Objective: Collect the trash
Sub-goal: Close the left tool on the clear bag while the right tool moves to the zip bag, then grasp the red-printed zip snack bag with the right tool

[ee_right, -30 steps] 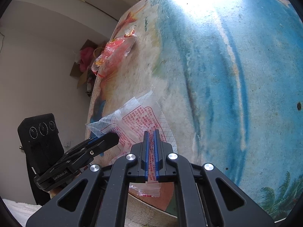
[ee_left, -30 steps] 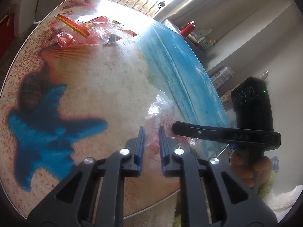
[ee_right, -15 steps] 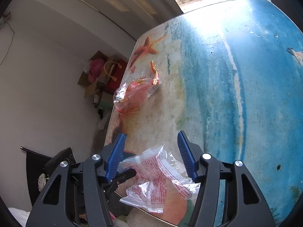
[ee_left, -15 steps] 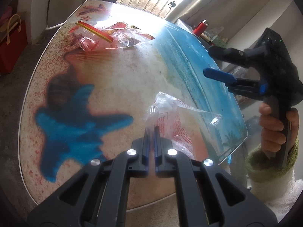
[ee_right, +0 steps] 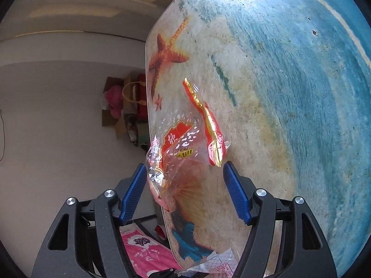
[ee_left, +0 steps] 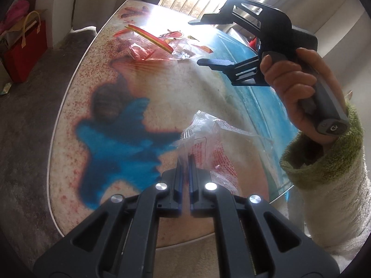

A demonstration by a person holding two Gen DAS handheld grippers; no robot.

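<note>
My left gripper (ee_left: 184, 159) is shut on a clear plastic wrapper with red print (ee_left: 215, 148), held just above the beach-print table (ee_left: 185, 97) near its front edge. The same wrapper shows at the bottom of the right wrist view (ee_right: 208, 264). My right gripper (ee_right: 185, 176) is open and empty, its blue pads either side of a crumpled red-and-clear zip bag (ee_right: 185, 148) lying near the table's edge. In the left wrist view that bag (ee_left: 157, 46) lies at the far end, with the right gripper (ee_left: 204, 41) hovering open over it.
A red paper bag (ee_left: 25, 46) and boxes stand on the grey floor left of the table. A pink patterned cloth (ee_right: 146, 250) lies below the table edge. A red object (ee_left: 254, 42) sits behind the right gripper.
My right gripper let go of the printed wrapper, opened, and moved across the table to the red zip bag. My left gripper closed on the wrapper and lifted it slightly.
</note>
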